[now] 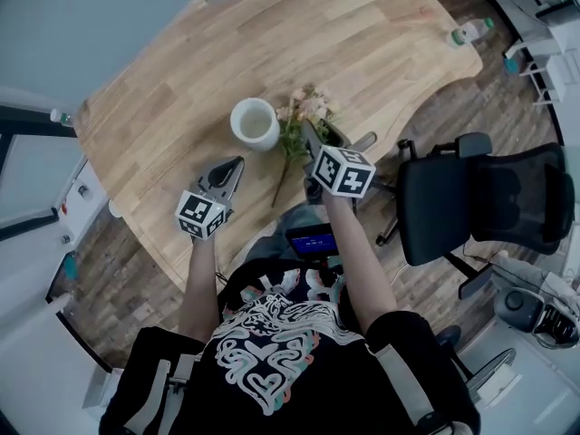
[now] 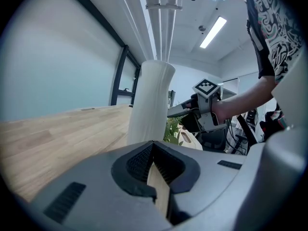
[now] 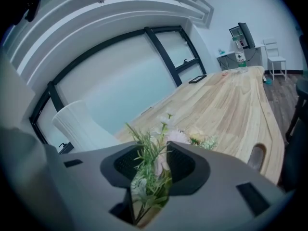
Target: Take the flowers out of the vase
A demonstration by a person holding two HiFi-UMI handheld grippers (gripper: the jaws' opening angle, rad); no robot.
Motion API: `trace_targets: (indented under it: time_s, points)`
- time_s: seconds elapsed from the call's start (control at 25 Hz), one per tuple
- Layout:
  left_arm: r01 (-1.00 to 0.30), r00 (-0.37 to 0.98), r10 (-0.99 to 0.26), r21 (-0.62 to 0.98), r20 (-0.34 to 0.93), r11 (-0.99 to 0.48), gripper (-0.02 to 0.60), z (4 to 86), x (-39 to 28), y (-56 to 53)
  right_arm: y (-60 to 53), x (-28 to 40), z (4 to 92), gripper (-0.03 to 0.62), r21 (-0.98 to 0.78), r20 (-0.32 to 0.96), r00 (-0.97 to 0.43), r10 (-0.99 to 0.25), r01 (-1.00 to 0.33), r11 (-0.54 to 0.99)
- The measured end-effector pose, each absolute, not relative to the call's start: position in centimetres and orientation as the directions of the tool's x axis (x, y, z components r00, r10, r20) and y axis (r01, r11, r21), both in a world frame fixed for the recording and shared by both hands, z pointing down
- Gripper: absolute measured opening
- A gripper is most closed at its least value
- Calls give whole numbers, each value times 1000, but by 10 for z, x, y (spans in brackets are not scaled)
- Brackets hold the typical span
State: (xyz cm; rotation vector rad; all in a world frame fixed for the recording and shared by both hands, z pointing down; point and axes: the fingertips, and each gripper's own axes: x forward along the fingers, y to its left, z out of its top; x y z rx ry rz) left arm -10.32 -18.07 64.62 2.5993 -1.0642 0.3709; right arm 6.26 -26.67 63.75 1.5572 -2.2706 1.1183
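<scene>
Left gripper (image 1: 236, 162) is hovering low over the light wooden table (image 1: 362, 34) near its front edge, its jaws clenched together on nothing, pointing towards the white ribbed vase (image 1: 255, 123). To its right, the right gripper (image 1: 309, 132) is reaching over the bunch of pale pink and cream flowers with green leaves (image 1: 304, 107). Its jaws are standing partly apart, with the leafy stems passing loosely through the gap rather than being squeezed. The flowers are out of the vase, seemingly lying on the table just beside it, blossoms away from the person and stems trailing towards the table's edge. The vase is standing upright and empty.
</scene>
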Motion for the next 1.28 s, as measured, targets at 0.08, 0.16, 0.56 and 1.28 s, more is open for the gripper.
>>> trace_targets:
  time_s: [0.08, 0.16, 0.56, 1.28]
  points:
    - [-713, 691, -635, 184, 345, -677, 3, 645, -102, -181, -266, 61, 632, 137, -480, 511, -442, -737, -858, 182]
    - [-712, 693, -635, 182, 343, -679, 3, 643, -102, -182, -266, 60, 628, 153, -476, 501, -445, -742, -858, 193]
    - [-718, 687, -649, 167, 326, -676, 3, 634, -105, -179, -263, 64, 599, 153, -459, 417, -437, -797, -858, 231]
    - [-745, 664, -704, 146, 254, -650, 3, 603, -112, -176, -250, 48, 531, 152, -393, 279, -508, -815, -835, 385]
